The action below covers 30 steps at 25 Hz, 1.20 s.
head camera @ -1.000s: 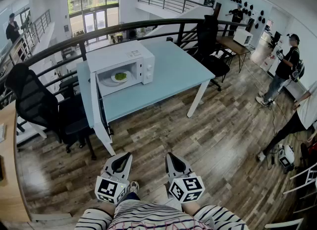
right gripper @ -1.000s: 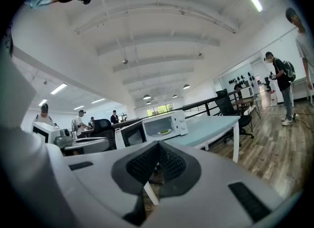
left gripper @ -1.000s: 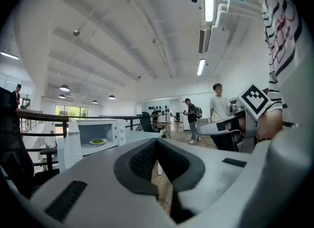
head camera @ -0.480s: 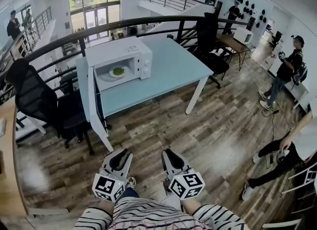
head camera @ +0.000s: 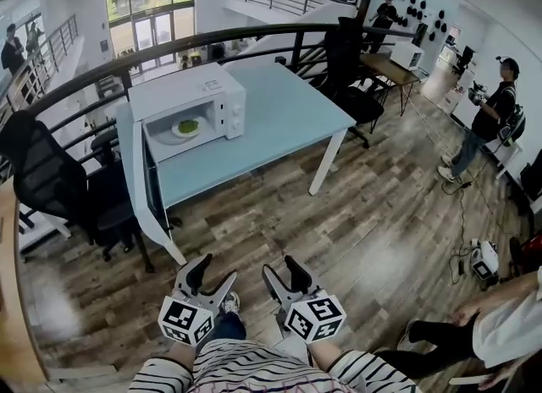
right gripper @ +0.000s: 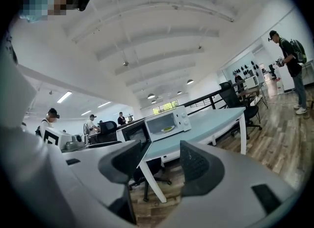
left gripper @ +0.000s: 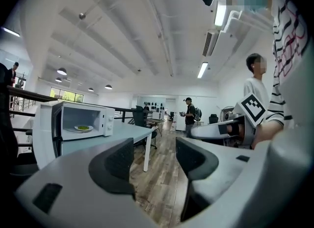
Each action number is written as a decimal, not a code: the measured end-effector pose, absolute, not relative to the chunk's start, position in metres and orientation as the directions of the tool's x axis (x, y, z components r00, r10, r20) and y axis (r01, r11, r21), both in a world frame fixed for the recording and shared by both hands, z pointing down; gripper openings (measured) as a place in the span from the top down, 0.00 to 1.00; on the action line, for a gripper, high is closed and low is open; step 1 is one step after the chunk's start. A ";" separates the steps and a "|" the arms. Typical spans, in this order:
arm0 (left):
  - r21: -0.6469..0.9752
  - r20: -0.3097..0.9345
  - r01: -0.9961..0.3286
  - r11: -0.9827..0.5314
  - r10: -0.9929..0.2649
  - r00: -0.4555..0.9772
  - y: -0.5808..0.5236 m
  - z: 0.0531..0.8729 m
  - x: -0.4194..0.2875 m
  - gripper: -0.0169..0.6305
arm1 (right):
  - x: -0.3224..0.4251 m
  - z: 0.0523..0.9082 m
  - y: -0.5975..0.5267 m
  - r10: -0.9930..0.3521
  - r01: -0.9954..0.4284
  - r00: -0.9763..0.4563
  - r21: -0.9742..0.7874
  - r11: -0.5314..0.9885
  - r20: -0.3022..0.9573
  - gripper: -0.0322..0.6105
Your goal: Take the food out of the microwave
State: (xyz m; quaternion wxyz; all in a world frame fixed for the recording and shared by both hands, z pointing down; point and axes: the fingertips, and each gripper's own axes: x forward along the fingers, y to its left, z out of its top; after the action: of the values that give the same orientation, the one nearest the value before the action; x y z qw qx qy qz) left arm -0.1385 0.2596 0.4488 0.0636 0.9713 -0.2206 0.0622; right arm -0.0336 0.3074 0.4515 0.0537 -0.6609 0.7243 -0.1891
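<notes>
A white microwave (head camera: 188,99) stands on a light blue table (head camera: 279,116), several steps ahead of me. Its door (head camera: 144,190) hangs open to the left. Inside lies a white plate with green food (head camera: 187,127), also seen in the left gripper view (left gripper: 83,128) and the right gripper view (right gripper: 168,129). My left gripper (head camera: 215,273) (left gripper: 154,156) and right gripper (head camera: 283,273) (right gripper: 159,160) are held low in front of my striped shirt, far from the table. Both have just been opening, and both are open with nothing between their jaws.
Black office chairs (head camera: 51,175) stand left of the table, and another (head camera: 349,78) behind it. A black railing (head camera: 254,35) curves along the far side. A person (head camera: 483,120) stands at the right, and wooden floor (head camera: 356,222) lies between me and the table.
Both grippers' jaws have gone from shut to open. The microwave and table have shifted slightly left in the head view.
</notes>
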 end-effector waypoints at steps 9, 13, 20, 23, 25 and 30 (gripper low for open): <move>0.141 0.143 -0.391 -0.910 -0.372 0.917 0.173 0.456 -0.089 0.59 | 0.011 0.451 0.232 -0.977 -0.951 -0.050 -0.310 -0.018 0.209 0.57; 0.150 0.150 -0.384 -0.911 -0.363 0.920 0.128 0.458 -0.075 0.59 | 0.021 0.447 0.183 -0.979 -0.950 -0.053 -0.313 -0.012 0.198 0.57; 0.163 0.154 -0.414 -0.896 -0.391 0.907 0.051 0.461 -0.067 0.59 | 0.029 0.448 0.098 -0.978 -0.947 -0.060 -0.323 -0.008 0.199 0.57; 0.172 0.150 -0.415 -0.893 -0.393 0.907 0.031 0.463 -0.067 0.59 | 0.027 0.451 0.069 -0.978 -0.942 -0.072 -0.334 0.002 0.197 0.57; 0.175 0.153 -0.415 -0.893 -0.392 0.907 0.020 0.466 -0.068 0.59 | 0.024 0.453 0.052 -0.976 -0.942 -0.085 -0.335 0.014 0.199 0.57; 0.186 0.173 -0.480 -0.857 -0.453 0.875 -0.010 0.472 -0.078 0.59 | 0.020 0.458 0.014 -0.965 -0.938 -0.155 -0.338 0.076 0.212 0.57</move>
State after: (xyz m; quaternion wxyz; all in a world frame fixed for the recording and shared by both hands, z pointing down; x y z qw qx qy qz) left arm -0.0776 -0.0104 0.4717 0.1121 0.9617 -0.2425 0.0615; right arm 0.0195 0.0140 0.4578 0.0332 -0.6492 0.7328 -0.2010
